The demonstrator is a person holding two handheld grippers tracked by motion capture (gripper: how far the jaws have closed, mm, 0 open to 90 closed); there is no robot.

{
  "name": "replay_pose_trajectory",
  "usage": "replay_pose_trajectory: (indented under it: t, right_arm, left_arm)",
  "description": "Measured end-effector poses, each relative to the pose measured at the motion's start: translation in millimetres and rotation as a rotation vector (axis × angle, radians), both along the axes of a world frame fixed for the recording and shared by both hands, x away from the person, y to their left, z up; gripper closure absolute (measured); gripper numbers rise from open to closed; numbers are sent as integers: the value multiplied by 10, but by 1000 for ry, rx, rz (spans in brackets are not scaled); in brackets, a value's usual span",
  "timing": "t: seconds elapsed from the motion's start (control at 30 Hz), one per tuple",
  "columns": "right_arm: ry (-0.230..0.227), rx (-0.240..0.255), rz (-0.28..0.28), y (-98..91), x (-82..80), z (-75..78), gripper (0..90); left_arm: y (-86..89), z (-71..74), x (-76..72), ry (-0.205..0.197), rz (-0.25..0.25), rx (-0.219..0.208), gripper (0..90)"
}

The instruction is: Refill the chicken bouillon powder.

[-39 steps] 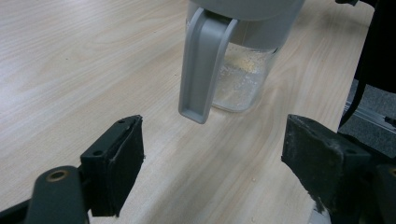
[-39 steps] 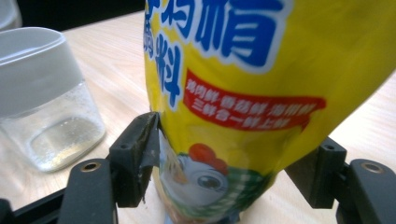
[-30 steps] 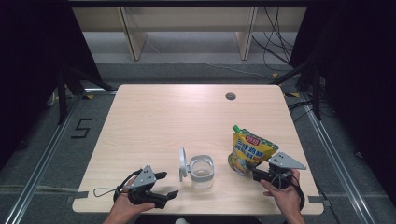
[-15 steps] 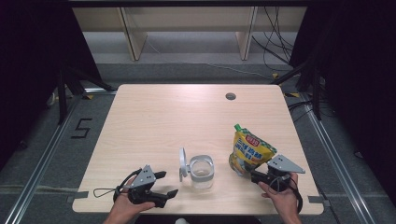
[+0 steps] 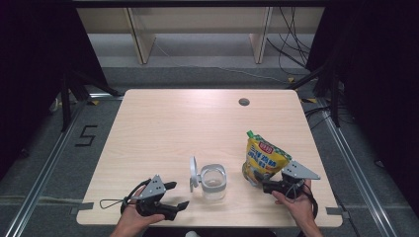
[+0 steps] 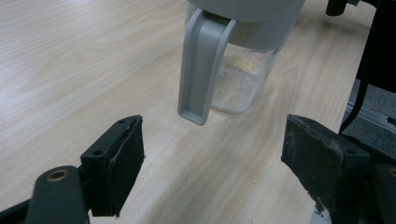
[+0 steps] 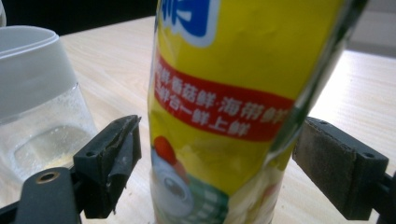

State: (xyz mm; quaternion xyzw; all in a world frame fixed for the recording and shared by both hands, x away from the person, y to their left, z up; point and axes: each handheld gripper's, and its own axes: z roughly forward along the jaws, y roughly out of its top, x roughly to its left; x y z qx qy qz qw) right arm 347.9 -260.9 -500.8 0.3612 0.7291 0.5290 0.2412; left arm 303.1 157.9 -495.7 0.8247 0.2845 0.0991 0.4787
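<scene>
Beside the jar (image 5: 213,180), the yellow pouch (image 5: 262,159) stands upright, spout uppermost.

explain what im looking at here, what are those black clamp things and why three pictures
A person sits at a wooden table and holds a hand-held clamp tool in each hand; there is no robot. The high view looks down from above: the left tool at the bottom left, the right tool at the bottom right. The other two pictures come from small cameras riding on each tool, looking along its two black jaws.

On the table stand a clear jar with its grey lid flipped open, a few crumbs inside, and a yellow snack bag.

The left tool is open, aimed at the jar from a little way off. The right tool's jaws have just been opening; the bag stands between them, untouched by the pads.
</scene>
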Motion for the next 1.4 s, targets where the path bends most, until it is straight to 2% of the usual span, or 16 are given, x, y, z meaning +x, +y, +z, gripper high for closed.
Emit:
replay_pose_trajectory:
  t: [0.23,0.27,0.3,0.33,0.4,0.43,0.5,0.6,0.63,0.77,0.8,0.93,1.0,1.03,1.2,1.4]
  right_arm:
    - [-41,41,18,39,52,-45,164]
    - [-92,7,33,25,93,-53,165]
    - [-93,57,10,60,87,-72,167]
    - [-50,71,34,56,75,-69,167]
    - [-83,68,41,60,102,-79,172]
    - [-47,87,61,74,84,-79,170]
    - [-89,32,72,64,137,-105,161]
    - [-26,76,42,91,87,-105,168]
    - [-86,40,63,76,147,-125,173]
    - [0,85,47,139,134,-149,202]
    - [-11,33,44,108,147,-145,204]
    - [-21,2,26,103,178,-147,216]
    - [-2,62,17,123,145,-140,250]
    - [-20,49,23,106,162,-135,252]
    - [-30,101,12,172,206,-155,264]
    - [-35,64,8,158,211,-142,311]
  left_arm:
    - [-35,-25,-16,14,24,-31,203]
    - [-26,-19,-11,25,11,-19,203]
    - [-8,-15,2,15,4,17,203]
    - [-9,-14,0,16,2,14,203]
    - [-7,-11,1,12,-3,17,203]
    - [-9,-14,2,7,-4,15,203]
    - [-16,-12,-4,5,3,13,203]
    - [-22,-15,-3,2,-2,8,203]
    - [-21,-15,0,4,-9,7,203]
    - [-21,-17,-1,2,-11,9,203]
    - [-21,-18,-1,4,-9,7,204]
    - [-28,-21,-6,7,-8,-1,203]
    - [-33,-29,-2,-1,-10,-4,203]
    - [-33,-28,-9,26,-3,2,203]
    - [-36,-29,-13,25,-4,-6,203]
    - [-27,-23,-3,16,-13,10,203]
